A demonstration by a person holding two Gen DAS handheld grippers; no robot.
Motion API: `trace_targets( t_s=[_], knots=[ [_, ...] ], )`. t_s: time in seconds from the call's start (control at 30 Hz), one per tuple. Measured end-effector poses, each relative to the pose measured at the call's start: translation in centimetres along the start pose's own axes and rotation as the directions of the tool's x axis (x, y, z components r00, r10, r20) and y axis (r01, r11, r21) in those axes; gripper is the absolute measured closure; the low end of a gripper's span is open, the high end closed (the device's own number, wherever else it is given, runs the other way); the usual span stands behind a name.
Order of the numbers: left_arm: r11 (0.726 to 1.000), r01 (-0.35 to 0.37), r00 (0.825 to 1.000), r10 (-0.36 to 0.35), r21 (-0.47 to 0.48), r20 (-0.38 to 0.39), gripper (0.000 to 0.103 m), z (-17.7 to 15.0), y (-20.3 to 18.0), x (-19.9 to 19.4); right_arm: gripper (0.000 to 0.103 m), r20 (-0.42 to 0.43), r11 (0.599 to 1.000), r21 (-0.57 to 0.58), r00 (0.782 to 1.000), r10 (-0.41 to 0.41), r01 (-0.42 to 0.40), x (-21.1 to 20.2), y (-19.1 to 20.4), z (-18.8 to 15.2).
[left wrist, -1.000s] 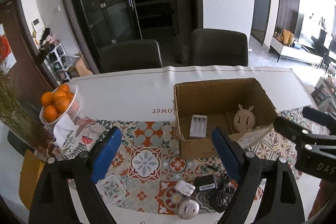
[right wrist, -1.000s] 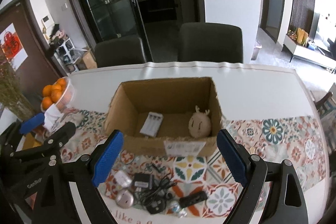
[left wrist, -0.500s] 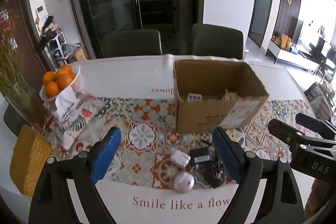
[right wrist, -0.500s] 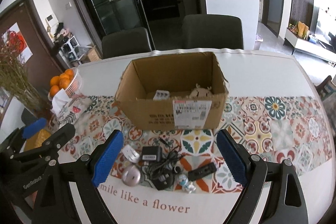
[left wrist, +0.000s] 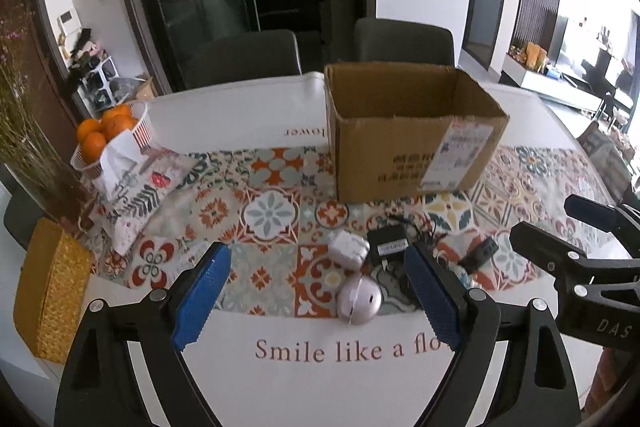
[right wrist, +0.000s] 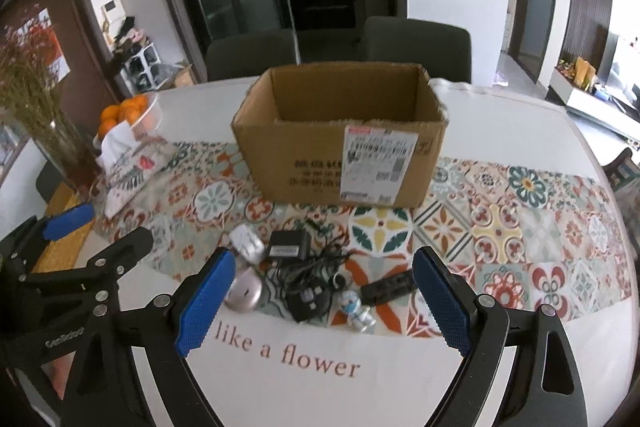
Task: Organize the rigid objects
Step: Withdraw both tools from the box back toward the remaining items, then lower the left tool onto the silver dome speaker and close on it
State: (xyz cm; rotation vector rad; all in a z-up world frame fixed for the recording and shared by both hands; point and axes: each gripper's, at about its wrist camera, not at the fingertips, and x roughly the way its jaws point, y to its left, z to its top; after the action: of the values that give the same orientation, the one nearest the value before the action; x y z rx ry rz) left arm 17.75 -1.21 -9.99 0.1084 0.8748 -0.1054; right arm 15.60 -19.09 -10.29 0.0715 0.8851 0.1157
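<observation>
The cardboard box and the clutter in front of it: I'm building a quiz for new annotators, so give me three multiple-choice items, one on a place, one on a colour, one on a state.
1. Where do the small gadgets lie relative to the cardboard box?
A. inside it
B. on the table runner in front of it
C. on a chair

2. What colour are the pads of the right claw?
A. blue
B. red
C. green

3. How does the left claw stand?
A. shut on the charger
B. shut on nothing
C. open, holding nothing

Answers: 1 B, the black adapter and round pink gadget lie on the patterned table runner; 2 A, both pads show blue; 3 C, its jaws stand wide with nothing between them.
</observation>
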Motion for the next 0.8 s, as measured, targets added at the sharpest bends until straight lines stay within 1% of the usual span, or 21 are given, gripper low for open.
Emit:
trace_targets(
  t_s=[0.2,0.3,0.47,0.57,0.73,0.8],
  knots=[
    [0.999,0.037,0.998,-0.037,0.000,-0.044,0.014,-1.7,-0.3,1.1,0.013,-0.043,0.999,0.018,0.998,0.037,-0.037,1.3,-0.1,-1.7],
    [0.999,0.038,0.997,-0.037,0.008,-0.073,0.014,-2.6,-0.5,2.2,0.013,-0.070,0.999,0.026,0.997,0.038,-0.036,2.3,-0.2,-2.7],
    [0.999,0.043,0.993,-0.040,0.023,-0.115,0.014,-4.2,-0.7,4.2,0.013,-0.108,0.999,0.032,0.994,0.010,-0.006,3.9,-0.4,-4.3],
    [0.998,0.061,0.988,-0.056,0.030,-0.142,0.014,-4.9,-0.8,5.5,0.013,-0.149,0.999,0.049,0.989,0.014,-0.006,5.1,-0.8,-5.1],
    [0.993,0.108,0.981,-0.099,0.043,-0.167,0.014,-5.9,-1.0,7.3,0.013,-0.195,0.998,0.055,0.981,0.012,-0.001,6.8,-0.9,-6.3],
    [0.991,0.116,0.979,-0.105,0.059,-0.172,0.014,-6.2,-1.3,7.9,0.013,-0.213,0.998,0.060,0.977,0.018,-0.005,7.4,-1.0,-6.7]
  ],
)
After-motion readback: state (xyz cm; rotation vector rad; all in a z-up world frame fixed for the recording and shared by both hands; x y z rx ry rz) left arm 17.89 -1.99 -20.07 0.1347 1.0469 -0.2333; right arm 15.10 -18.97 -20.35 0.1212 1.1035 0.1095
